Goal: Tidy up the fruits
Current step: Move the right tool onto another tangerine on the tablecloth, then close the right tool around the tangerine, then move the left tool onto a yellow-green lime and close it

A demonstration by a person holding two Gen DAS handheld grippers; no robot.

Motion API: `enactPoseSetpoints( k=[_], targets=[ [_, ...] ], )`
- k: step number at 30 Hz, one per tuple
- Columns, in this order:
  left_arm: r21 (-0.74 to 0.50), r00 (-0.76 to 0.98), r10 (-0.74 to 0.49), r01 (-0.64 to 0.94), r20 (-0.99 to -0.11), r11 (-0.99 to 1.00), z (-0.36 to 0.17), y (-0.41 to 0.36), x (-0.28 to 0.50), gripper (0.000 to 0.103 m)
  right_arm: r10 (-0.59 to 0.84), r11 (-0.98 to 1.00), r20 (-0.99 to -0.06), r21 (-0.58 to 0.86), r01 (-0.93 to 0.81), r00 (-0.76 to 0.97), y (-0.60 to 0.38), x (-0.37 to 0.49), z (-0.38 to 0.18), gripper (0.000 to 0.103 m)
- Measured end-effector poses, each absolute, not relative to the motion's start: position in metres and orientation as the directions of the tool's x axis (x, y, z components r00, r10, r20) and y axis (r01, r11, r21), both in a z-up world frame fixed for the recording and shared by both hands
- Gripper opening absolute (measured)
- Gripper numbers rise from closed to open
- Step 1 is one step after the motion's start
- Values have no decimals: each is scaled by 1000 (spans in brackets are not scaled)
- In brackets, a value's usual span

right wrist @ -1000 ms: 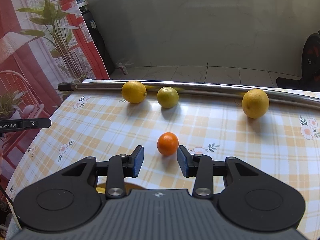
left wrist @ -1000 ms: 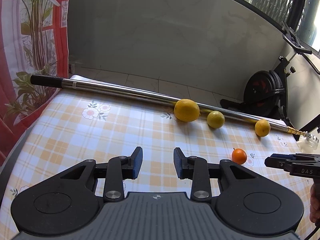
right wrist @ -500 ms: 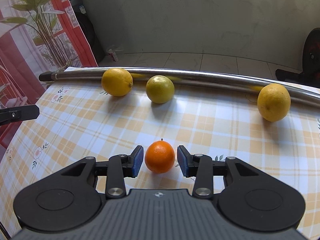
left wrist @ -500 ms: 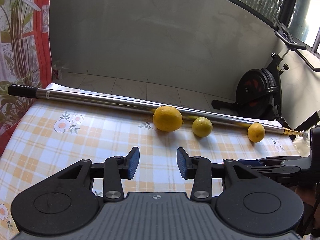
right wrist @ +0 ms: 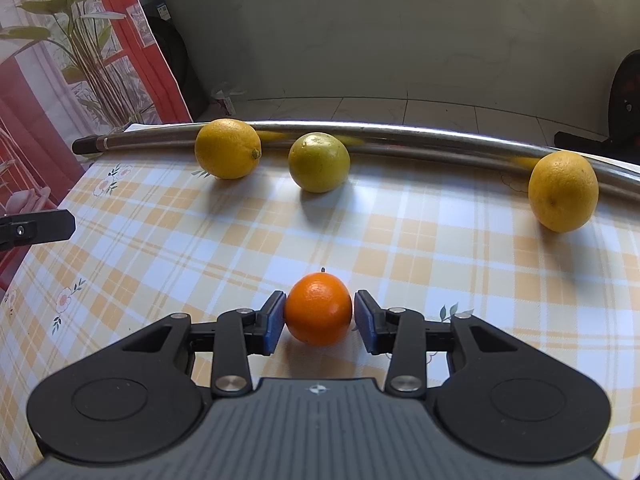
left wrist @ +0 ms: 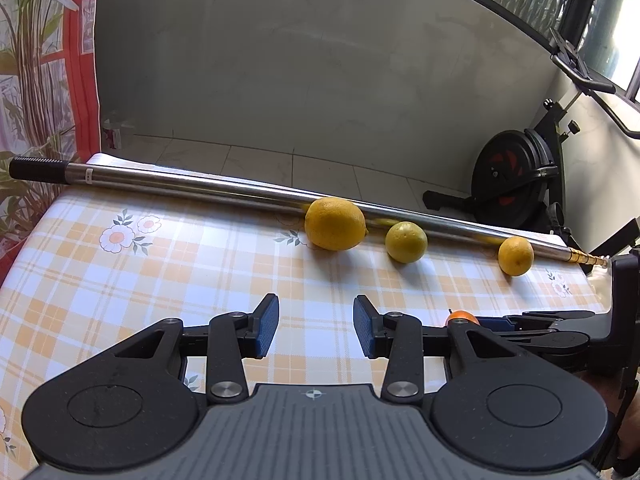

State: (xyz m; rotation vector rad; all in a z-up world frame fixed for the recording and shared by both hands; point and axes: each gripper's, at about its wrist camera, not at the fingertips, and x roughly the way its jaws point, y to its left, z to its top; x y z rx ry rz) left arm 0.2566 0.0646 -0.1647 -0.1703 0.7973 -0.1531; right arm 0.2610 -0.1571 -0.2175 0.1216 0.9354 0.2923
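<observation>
A small orange [right wrist: 319, 308] sits on the checked tablecloth [right wrist: 168, 240] between the blue pads of my right gripper [right wrist: 320, 320]. The jaws stand just wider than the fruit and do not squeeze it. Three yellow citrus fruits lie along the steel rod [right wrist: 400, 132]: a lemon [right wrist: 228, 148], a greenish one [right wrist: 319, 162] and another lemon [right wrist: 563, 191] at the right. My left gripper [left wrist: 316, 332] hovers open over bare cloth with nothing between its fingers. From there the orange [left wrist: 462, 316] peeks out behind the right gripper [left wrist: 520, 320].
The rod [left wrist: 200, 184] with a black grip lies along the table's far edge, and the floor drops off behind it. An exercise bike [left wrist: 516, 184] stands at the back right. A red plant-print curtain [left wrist: 40, 60] hangs on the left.
My right gripper came forward and down until the orange lay between its jaws. My left gripper shifted to the right and its jaws widened a little.
</observation>
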Motion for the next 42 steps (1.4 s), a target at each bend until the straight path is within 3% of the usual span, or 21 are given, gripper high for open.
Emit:
enactPoseSetpoints(
  k=[16, 42],
  targets=[
    [-210, 683, -212, 88, -699, 974, -165, 58, 254, 43, 307, 951, -767, 223, -213, 564, -156, 253, -217, 38],
    [-185, 669, -296, 234, -681, 955, -155, -1, 261, 44, 342, 936, -648, 297, -188, 680, -205, 207, -202, 38]
  ],
)
